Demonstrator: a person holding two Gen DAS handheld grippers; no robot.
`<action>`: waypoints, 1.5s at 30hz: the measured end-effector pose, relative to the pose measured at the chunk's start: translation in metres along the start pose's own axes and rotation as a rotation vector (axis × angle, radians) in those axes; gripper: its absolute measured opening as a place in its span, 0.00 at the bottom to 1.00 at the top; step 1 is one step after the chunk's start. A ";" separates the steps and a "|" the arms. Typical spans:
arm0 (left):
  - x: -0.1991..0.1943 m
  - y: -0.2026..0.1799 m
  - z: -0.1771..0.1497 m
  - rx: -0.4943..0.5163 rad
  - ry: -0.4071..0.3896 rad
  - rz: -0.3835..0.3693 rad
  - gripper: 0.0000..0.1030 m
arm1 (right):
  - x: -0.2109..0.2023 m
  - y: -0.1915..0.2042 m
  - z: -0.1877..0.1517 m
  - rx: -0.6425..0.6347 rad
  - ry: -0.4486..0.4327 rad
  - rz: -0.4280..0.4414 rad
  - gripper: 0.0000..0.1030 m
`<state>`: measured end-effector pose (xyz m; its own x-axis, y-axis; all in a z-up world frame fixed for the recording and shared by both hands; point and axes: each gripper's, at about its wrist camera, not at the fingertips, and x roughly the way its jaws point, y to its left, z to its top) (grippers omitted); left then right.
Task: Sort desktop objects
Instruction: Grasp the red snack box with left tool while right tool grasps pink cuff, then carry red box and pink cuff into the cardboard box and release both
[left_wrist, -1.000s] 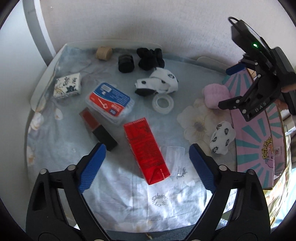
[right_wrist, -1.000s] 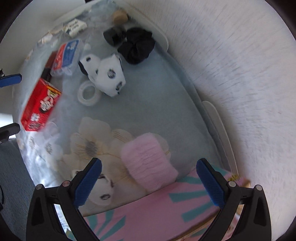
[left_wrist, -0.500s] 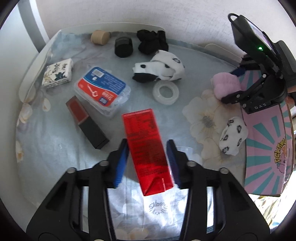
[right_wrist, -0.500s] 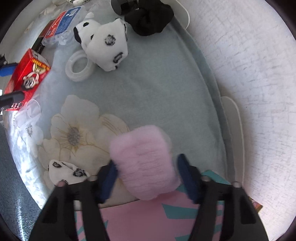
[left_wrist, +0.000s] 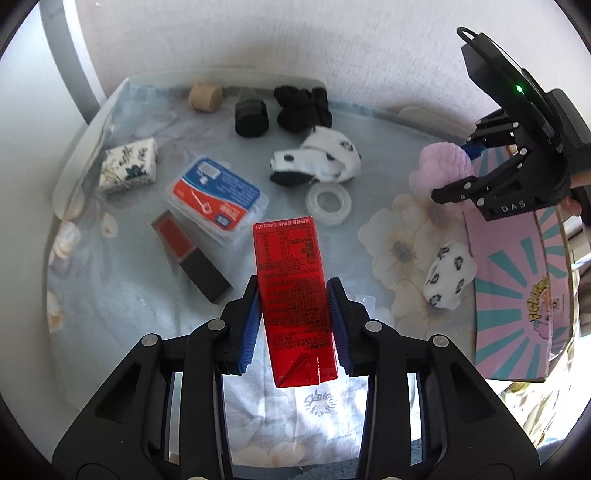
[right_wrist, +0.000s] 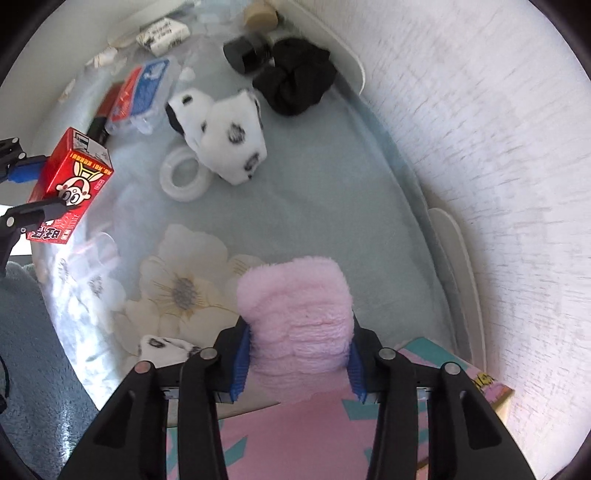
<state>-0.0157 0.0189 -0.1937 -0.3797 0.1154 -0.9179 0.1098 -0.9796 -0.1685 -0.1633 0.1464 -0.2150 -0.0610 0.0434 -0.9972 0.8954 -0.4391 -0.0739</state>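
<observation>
Left gripper (left_wrist: 293, 325) jaws were closing, pinching red carton (left_wrist: 293, 291) at lower center. Right gripper (right_wrist: 297, 363) jaws were closing on pink plush (right_wrist: 295, 314), low center, probably lifted. Tape roll (left_wrist: 327, 201), spotted sock (left_wrist: 317, 162), toothpick box (left_wrist: 216, 199) lay behind; pink box (left_wrist: 517, 291) right.

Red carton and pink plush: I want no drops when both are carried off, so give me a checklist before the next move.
1. Left tongs closing, both pads on the red carton: ok.
2. Carton clear of the cloth: cannot tell.
3. Right tongs closing, pads squeezing the pink plush: ok.
4. Plush free of the pink box: cannot tell.
5. Tape roll apart from the carton: ok.
</observation>
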 end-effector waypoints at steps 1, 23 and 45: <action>-0.005 0.000 0.002 0.009 -0.005 0.001 0.31 | -0.005 0.002 0.001 0.005 -0.007 0.001 0.39; -0.072 -0.036 0.061 0.300 -0.079 -0.058 0.31 | -0.105 0.025 -0.039 0.187 -0.139 0.058 0.39; -0.070 -0.207 0.082 0.654 -0.063 -0.270 0.31 | -0.120 0.020 -0.195 0.618 -0.172 0.061 0.39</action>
<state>-0.0875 0.2000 -0.0647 -0.3703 0.3774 -0.8488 -0.5621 -0.8185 -0.1188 -0.0519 0.3069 -0.0943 -0.1335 -0.1197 -0.9838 0.4837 -0.8743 0.0407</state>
